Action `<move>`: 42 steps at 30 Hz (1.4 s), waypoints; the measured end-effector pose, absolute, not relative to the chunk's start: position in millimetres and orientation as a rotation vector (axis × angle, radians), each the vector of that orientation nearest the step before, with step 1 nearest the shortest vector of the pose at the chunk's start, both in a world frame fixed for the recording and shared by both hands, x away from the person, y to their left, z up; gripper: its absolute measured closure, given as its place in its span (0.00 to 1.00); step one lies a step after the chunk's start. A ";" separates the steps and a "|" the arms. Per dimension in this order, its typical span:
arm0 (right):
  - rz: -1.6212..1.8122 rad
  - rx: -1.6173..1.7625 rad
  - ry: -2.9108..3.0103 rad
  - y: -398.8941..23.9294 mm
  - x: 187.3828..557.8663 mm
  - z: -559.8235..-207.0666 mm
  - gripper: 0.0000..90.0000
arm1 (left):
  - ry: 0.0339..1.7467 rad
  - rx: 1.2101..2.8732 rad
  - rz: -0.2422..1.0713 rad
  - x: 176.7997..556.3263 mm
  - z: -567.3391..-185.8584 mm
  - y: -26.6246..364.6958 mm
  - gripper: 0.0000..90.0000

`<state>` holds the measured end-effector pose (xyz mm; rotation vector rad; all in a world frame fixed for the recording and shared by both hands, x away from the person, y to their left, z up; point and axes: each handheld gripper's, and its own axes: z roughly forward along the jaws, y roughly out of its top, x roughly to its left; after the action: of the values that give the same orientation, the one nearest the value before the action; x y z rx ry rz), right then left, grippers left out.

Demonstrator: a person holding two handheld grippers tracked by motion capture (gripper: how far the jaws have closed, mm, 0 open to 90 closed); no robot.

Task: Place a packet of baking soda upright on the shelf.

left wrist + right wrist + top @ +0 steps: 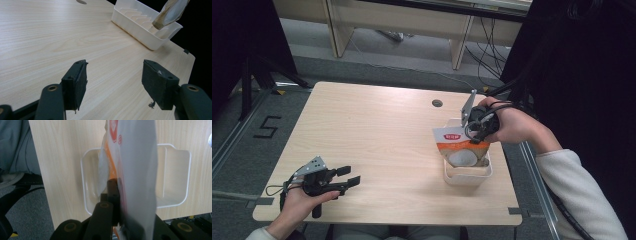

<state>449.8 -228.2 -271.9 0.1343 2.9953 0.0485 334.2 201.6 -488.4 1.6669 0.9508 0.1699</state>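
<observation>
The right tongs (pixel 473 131) are clenched on the top edge of a packet (pixel 461 146), a white and orange pouch with a red label (the print is too small to read). In the high view the packet hangs straight down from them, its lower end inside the white tub (pixel 468 176), which stands on the counter (pixel 377 145) near its right edge, at about 4 o'clock from the counter's middle. The right hand (pixel 512 125) comes in from 3 o'clock, above the tub's far end.

In the right gripper view the packet (pixel 137 170) runs up from between the black jaws, which are pressed together on it, and the tub (pixel 175 180) lies directly below it, open side up, with its rim showing on both sides of the packet.

The left tongs (pixel 348 176) are released, with a wide gap between the two pads and only bare wood in it. The left hand (pixel 304 197) holds them at the counter's near left corner, around 8 o'clock from the middle, well apart from the tub and pointing toward 3 o'clock. In the left gripper view the tub (pixel 140 30) sits far off at 1 o'clock, with the packet's lower end (pixel 170 12) hanging over it.
</observation>
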 end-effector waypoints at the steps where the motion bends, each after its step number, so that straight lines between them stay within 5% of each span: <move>1: 0.044 0.150 3.002 -228.4 449.9 -272.5 1.00 | 0.951 1.667 0.170 334.2 -488.5 201.8 0.40; 42: -0.054 0.165 3.011 -236.6 455.1 -285.7 1.00 | 0.933 1.675 0.178 334.4 -487.6 203.0 0.40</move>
<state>455.1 -236.6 -285.7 0.1646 3.0106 -0.0535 334.4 203.0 -487.6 1.6754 0.9330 0.1784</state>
